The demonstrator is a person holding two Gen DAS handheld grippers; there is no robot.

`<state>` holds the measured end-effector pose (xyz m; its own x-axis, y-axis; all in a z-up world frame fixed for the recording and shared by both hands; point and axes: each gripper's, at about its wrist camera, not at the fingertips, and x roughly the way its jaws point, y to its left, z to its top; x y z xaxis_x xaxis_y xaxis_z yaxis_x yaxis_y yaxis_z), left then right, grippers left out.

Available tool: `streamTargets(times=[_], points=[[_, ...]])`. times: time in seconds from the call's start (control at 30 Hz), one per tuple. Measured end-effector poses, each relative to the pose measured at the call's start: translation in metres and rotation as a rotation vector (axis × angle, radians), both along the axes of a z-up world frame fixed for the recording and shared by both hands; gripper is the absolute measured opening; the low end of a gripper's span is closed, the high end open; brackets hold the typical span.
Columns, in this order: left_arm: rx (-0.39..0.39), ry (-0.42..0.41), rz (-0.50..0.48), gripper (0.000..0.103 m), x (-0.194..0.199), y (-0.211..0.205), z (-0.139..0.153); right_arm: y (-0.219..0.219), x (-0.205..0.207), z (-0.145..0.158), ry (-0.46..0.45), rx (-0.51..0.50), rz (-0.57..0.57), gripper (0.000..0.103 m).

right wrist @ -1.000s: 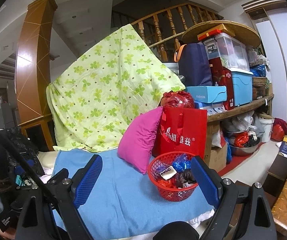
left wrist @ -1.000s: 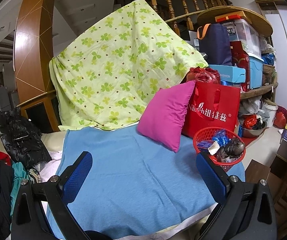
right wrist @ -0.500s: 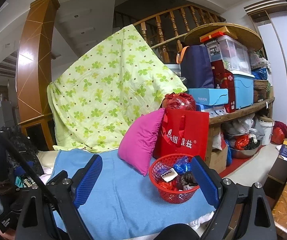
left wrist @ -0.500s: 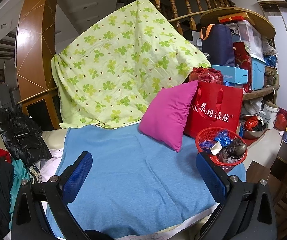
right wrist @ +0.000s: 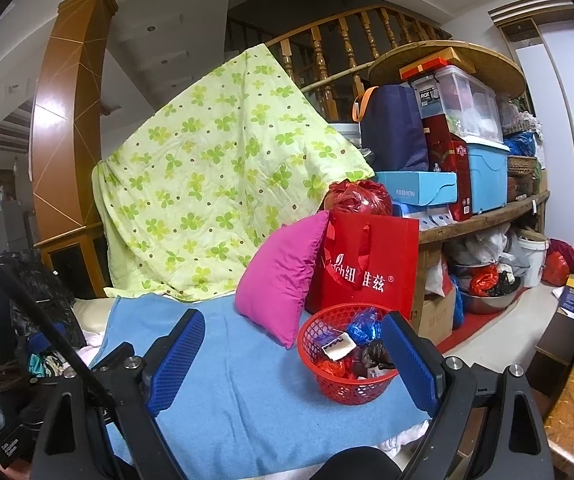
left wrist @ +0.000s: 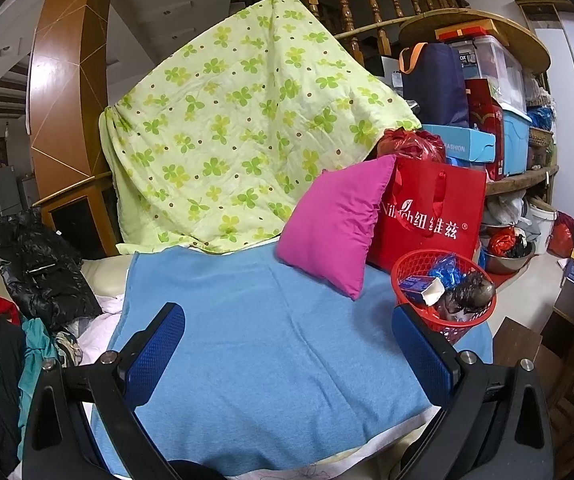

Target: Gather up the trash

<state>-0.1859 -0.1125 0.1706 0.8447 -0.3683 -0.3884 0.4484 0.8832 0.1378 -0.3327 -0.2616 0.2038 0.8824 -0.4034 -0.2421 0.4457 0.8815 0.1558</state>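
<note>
- Holding both my tongs over the blue blanket (left wrist: 271, 344), I list the red mesh basket (left wrist: 443, 320) first: it sits at the blanket's right front corner, upright, already loaded.
- Basket contents, left view: a small blue-and-white carton (left wrist: 423, 285), a crinkled blue wrapper (left wrist: 447, 268), a dark crumpled bag (left wrist: 469, 292). In the right view, red scraps (right wrist: 329, 368) lie at the bottom; smaller pieces I cannot tell apart.
- Left tongs (left wrist: 287, 356): jaws spread wide, nothing between the blue pads, only bare blanket below.
- Right tongs (right wrist: 291, 364): jaws likewise wide and empty; the basket shows in the gap between them, beyond the tips and not gripped.
- Behind the basket: a magenta pillow (left wrist: 335, 224) leaning on a red shopping bag (left wrist: 435, 216), which stands just beside the basket.
- Further back: a green clover-print quilt (left wrist: 239, 128) draped high, and a cluttered shelf (right wrist: 483, 220) with boxes and bins.
- Step, as I judge it: the blanket shows no loose trash, so collecting looks finished or nearly so.
- Next move, if any: check for stray litter, or close on the basket rim; the mesh is light, so it may tip.
</note>
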Motion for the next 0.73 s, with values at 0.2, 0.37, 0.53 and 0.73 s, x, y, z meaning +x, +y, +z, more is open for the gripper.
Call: streamTargets(times=[0.2,0.37,0.53,0.73], points=[[0.004,0.002,-0.004,0.103,0.004,-0.006,-0.001,-0.009,0.007,-0.004,0.004,0.008,-0.015,0.092],[0.009,0.005,-0.014,0.103,0.014,-0.013,0.0,-0.016,0.016,-0.007,0.011,0.019,-0.03,0.092],[0.011,0.015,-0.023,0.103,0.028,-0.02,-0.001,-0.019,0.032,-0.008,0.02,0.015,-0.041,0.092],[-0.071,0.048,0.028,0.103,0.067,-0.005,-0.01,-0.019,0.079,-0.023,0.058,0.007,0.007,0.092]])
